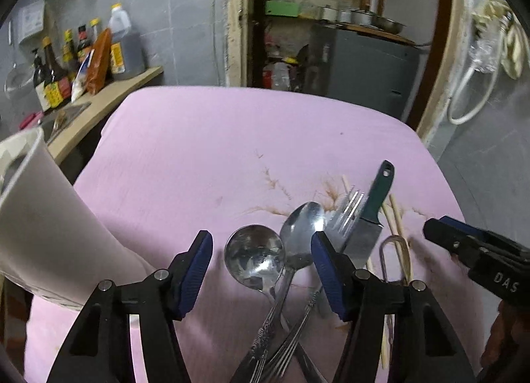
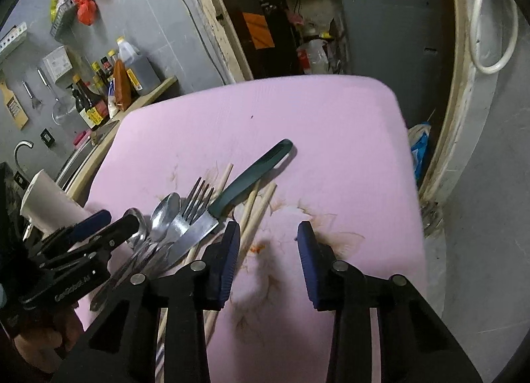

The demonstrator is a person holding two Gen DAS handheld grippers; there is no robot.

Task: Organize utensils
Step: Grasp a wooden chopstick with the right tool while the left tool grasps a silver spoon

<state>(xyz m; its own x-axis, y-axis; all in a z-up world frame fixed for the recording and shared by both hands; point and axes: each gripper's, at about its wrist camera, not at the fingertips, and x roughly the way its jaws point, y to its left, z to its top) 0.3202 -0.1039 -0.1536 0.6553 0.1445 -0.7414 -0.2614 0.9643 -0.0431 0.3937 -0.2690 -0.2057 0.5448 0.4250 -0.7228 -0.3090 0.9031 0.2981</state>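
Utensils (image 1: pixel 291 250) lie between left hand-held gripper (image 1: pixel 261 270) fingers.

Grey tiled wall (image 2: pixel 172 18) — wooden counter (image 1: pixel 109 98), open doorway (image 1: pixel 298 18) beyond.

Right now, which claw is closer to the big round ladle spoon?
The left. The left claw is open with the round ladle lying between its fingers. The right claw hangs open over bare pink cloth, off to the ladle's right beyond the knife and chopsticks.
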